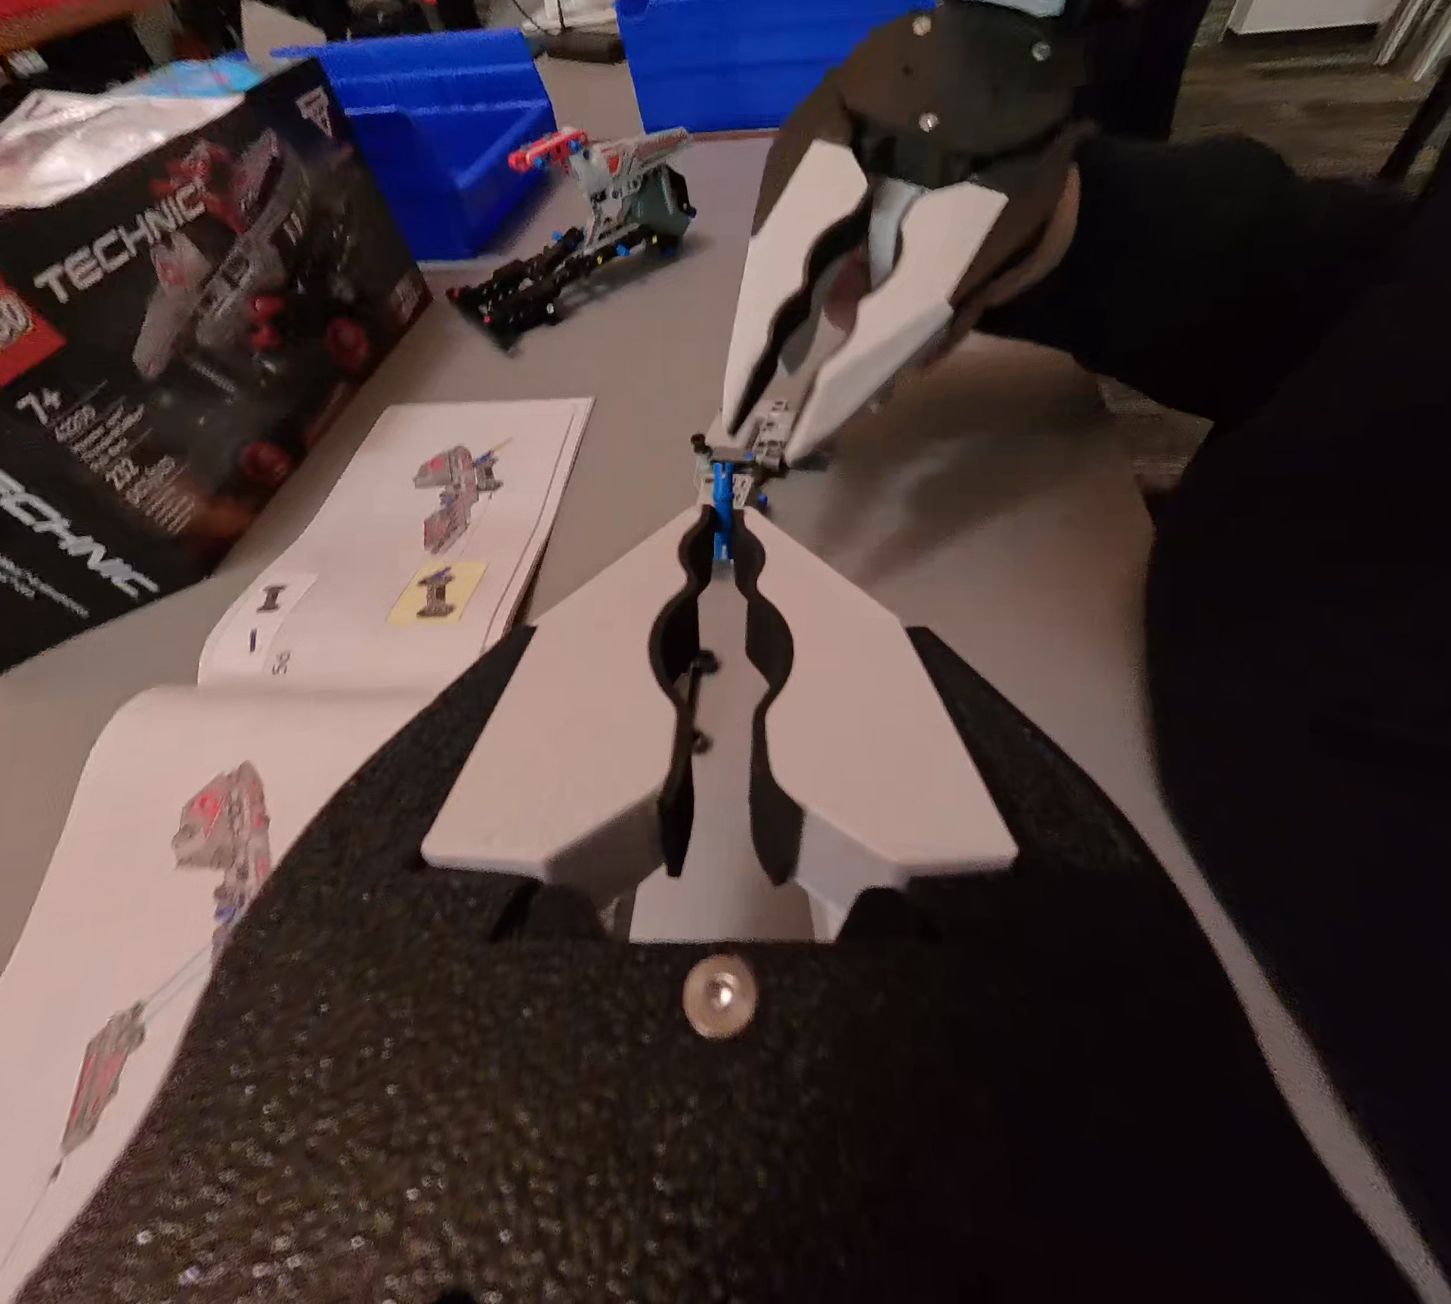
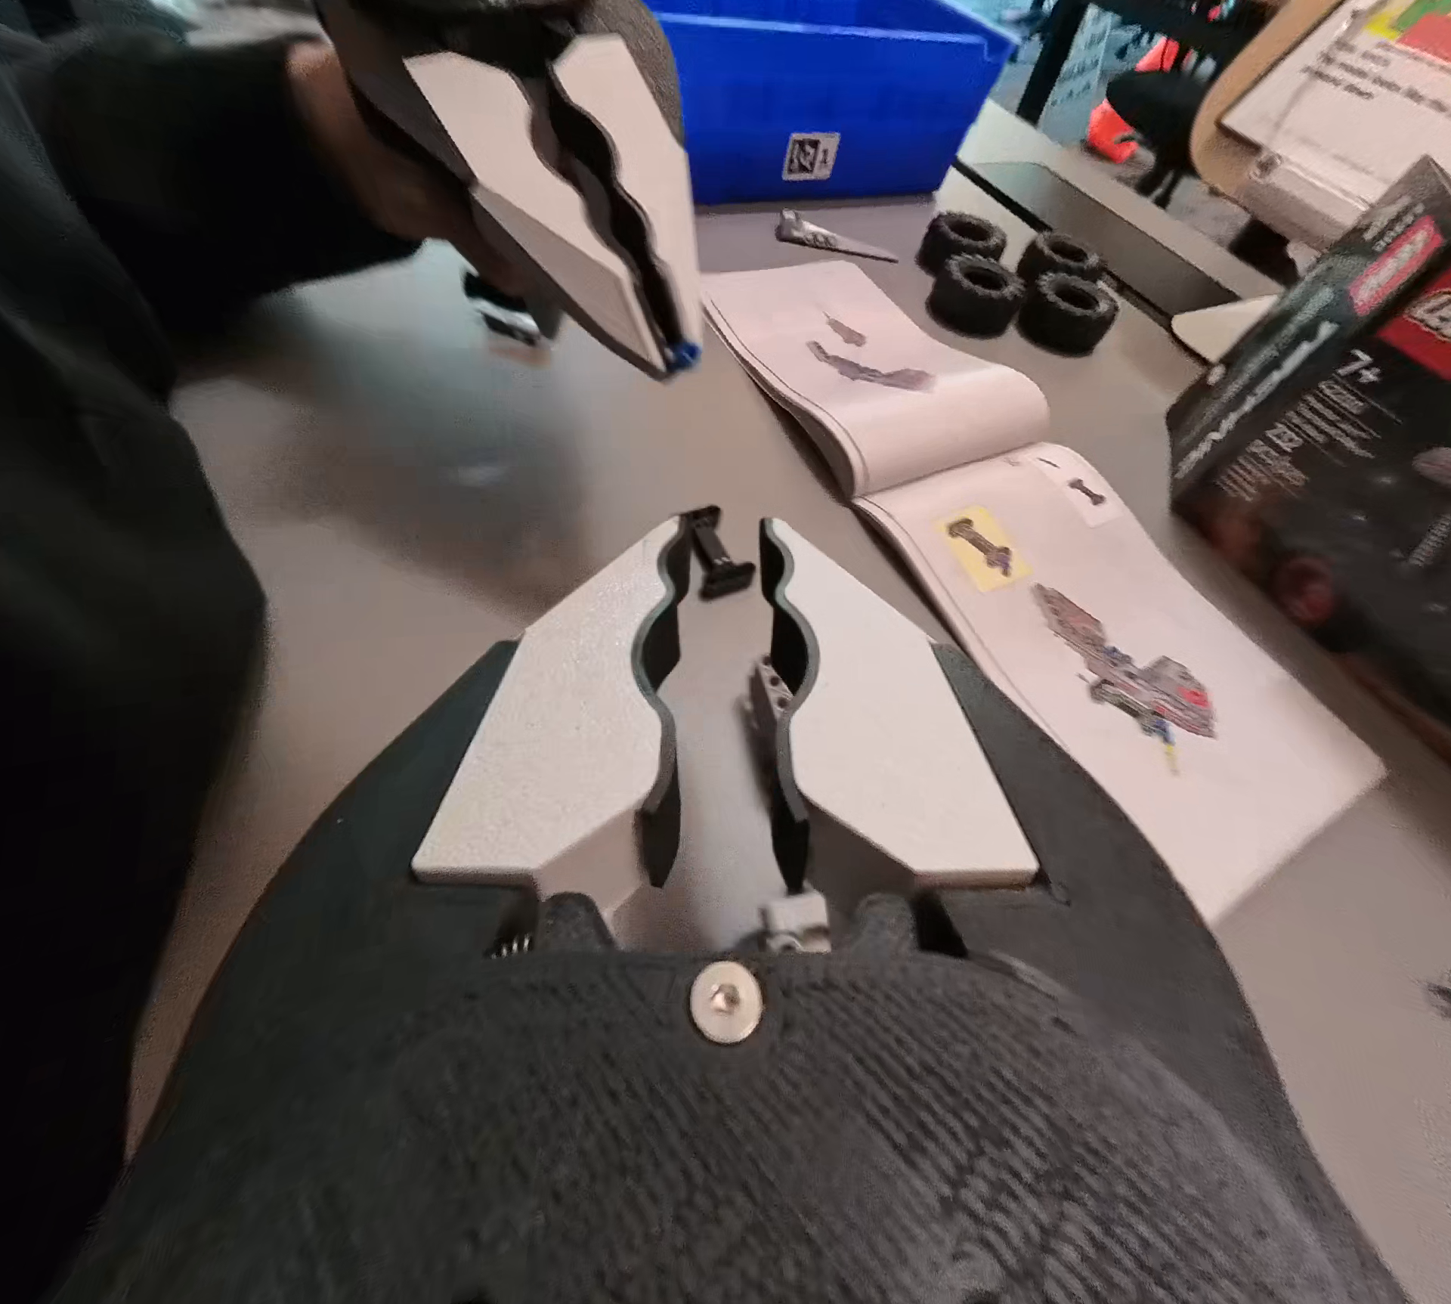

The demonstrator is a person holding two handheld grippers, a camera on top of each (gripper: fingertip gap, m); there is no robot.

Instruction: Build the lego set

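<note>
My left gripper (image 1: 722, 520) is shut on a small blue pin (image 1: 720, 537), which sticks out past its tips. It also shows in the right wrist view (image 2: 674, 359), tilted down with the blue pin (image 2: 685, 355) at its tip. My right gripper (image 2: 722, 524) is slightly open. A small black piece (image 2: 718, 555) leans on its left finger, and a grey beam (image 2: 771, 697) lies along its right finger. In the left wrist view the right gripper (image 1: 765, 445) points down over this grey and black piece (image 1: 754, 440) on the table, just ahead of the blue pin.
An open instruction booklet (image 1: 440, 520) (image 2: 1021, 599) lies on the grey table. The set's black box (image 1: 180, 292) (image 2: 1319, 481) stands beside it. A partly built model (image 1: 581, 237) sits by blue bins (image 1: 440, 112) (image 2: 824, 72). Several black tyres (image 2: 1013, 284) and a loose grey part (image 2: 824, 241) lie beyond the booklet. Across from one pair of fingers to the other is roughly 4 cm.
</note>
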